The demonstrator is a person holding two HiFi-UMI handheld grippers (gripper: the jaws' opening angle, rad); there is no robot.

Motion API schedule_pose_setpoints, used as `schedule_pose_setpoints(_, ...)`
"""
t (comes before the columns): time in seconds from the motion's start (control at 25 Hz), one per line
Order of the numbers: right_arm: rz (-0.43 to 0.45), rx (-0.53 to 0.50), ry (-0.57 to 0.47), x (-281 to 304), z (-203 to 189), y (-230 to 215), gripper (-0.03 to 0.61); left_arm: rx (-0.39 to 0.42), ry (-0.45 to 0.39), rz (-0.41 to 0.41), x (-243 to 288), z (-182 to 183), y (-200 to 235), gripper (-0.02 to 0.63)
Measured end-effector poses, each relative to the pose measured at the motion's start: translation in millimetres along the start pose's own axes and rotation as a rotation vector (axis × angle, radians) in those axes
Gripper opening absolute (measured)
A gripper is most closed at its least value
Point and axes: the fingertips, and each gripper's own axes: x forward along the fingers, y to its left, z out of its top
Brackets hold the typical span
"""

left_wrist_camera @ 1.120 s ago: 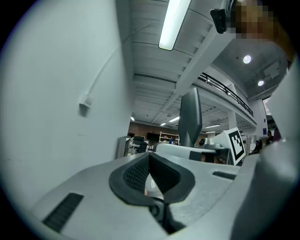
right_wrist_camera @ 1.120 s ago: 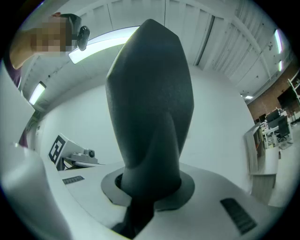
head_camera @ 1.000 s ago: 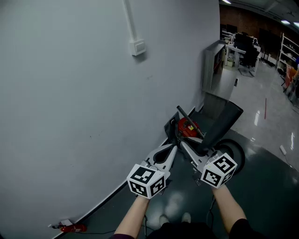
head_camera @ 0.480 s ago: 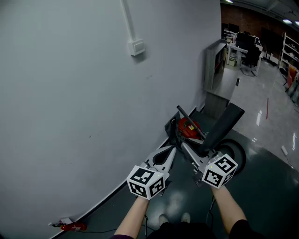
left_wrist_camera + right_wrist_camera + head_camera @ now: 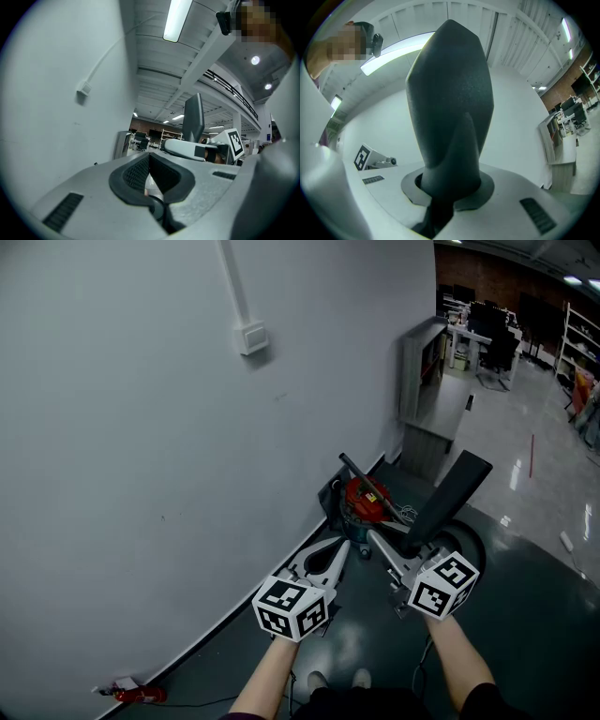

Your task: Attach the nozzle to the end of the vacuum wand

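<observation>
The left gripper (image 5: 343,546) is staying clenched on nothing, its 2 jaws pressing pad to pad in the left gripper view (image 5: 150,158), and it is pointing toward the red vacuum (image 5: 365,499) from just in front of it. The right gripper (image 5: 392,549) is grasping the black nozzle (image 5: 455,493) at its narrow base; in the right gripper view (image 5: 447,187) the 2 jaws are squeezing that base while the broad body of the nozzle (image 5: 450,93) is rising above them. The nozzle is tilting up and away to the right of the vacuum, close beside it but not touching it. The 2 marker cubes are sitting nearer the person than the vacuum, and the person's 2 forearms are reaching in from the bottom edge.

The vacuum is standing on the dark floor (image 5: 525,634) at the foot of the pale wall (image 5: 122,474). A dark wand (image 5: 356,471) is slanting across the vacuum's top, apart from the nozzle. Beyond the vacuum a grey cabinet (image 5: 420,381) is standing against the wall. High on the wall, well left of the vacuum, a small white box (image 5: 251,337) is sitting on a thin conduit. Far past the vacuum, desks and shelves are showing.
</observation>
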Motion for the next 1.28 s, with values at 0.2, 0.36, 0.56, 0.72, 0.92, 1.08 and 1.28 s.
schedule_pose_setpoints(0.2,0.064,0.093,-0.013,-11.4,7.3,-16.7,0.06,0.002,0.01,0.005,21.3,-4.4,-9.7,0.005)
schedule_pose_setpoints(0.36,0.08,0.098,-0.013,-11.5,9.1,-24.6,0.06,0.002,0.028,0.002,33.0,-9.9,-11.0,0.005)
schedule_pose_setpoints(0.56,0.082,0.096,-0.009,-2.7,2.9,-38.7,0.06,-0.003,0.044,-0.004,51.0,-15.8,1.2,0.005)
schedule_pose_setpoints(0.72,0.068,0.106,-0.015,9.0,-1.0,-58.3,0.06,-0.008,0.049,-0.015,67.2,-18.3,18.0,0.005)
schedule_pose_setpoints(0.92,0.033,0.121,-0.023,38.6,-5.6,-89.2,0.06,-0.034,0.059,-0.025,91.8,-19.2,51.8,0.005)
schedule_pose_setpoints(1.08,0.017,0.143,-0.016,67.7,-9.4,-111.1,0.06,-0.049,0.068,-0.032,111.0,-16.3,82.9,0.004)
schedule_pose_setpoints(1.28,-0.007,0.155,-0.012,102.1,-12.0,-136.4,0.06,-0.065,0.085,-0.05,133.5,-11.3,121.7,0.004)
